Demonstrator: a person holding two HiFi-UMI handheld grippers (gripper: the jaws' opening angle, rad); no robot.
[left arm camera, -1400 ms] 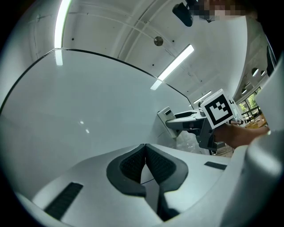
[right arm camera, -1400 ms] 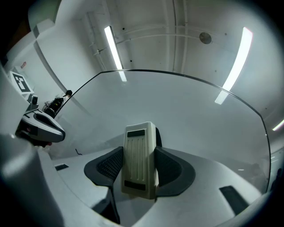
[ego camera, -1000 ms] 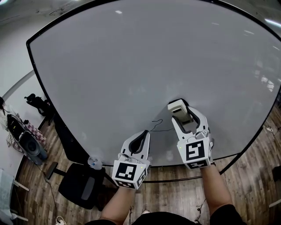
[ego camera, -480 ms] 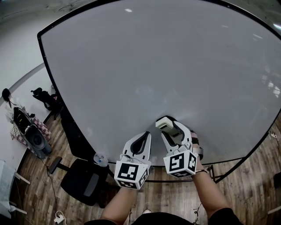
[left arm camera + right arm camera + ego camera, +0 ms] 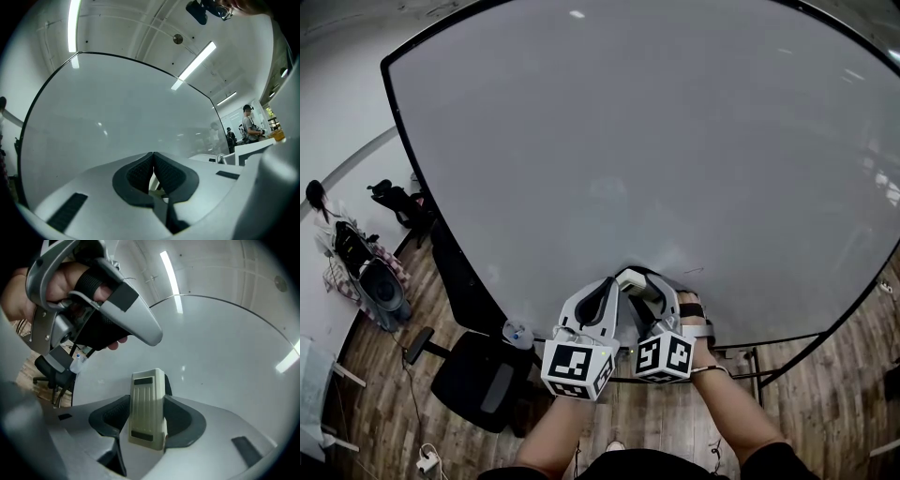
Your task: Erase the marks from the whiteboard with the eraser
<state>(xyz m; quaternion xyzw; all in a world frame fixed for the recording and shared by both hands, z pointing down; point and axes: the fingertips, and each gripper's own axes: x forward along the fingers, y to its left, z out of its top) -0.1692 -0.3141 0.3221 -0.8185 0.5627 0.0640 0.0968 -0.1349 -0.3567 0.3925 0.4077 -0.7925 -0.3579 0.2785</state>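
The big whiteboard (image 5: 656, 141) fills the head view. Low on it a short thin dark line (image 5: 692, 272) shows just right of my right gripper (image 5: 639, 287). That gripper is shut on a cream ribbed eraser (image 5: 632, 278), whose far end is at the board. In the right gripper view the eraser (image 5: 146, 413) stands between the dark pads (image 5: 180, 420) of the right gripper (image 5: 149, 399). My left gripper (image 5: 611, 282) sits close beside it on the left, jaws shut with nothing in them, tips near the board. The left gripper (image 5: 153, 158) faces bare board (image 5: 117, 108).
A black office chair (image 5: 473, 380) and a water bottle (image 5: 517, 333) stand below the board's left corner. Bags and gear (image 5: 370, 281) lie on the wooden floor at the left. The board's metal stand (image 5: 752, 361) is at the lower right. People (image 5: 251, 124) stand far off.
My right gripper has swept the eraser left and down over the black scribble, ending beside the left gripper. That scribble no longer shows. The left gripper has stayed put.
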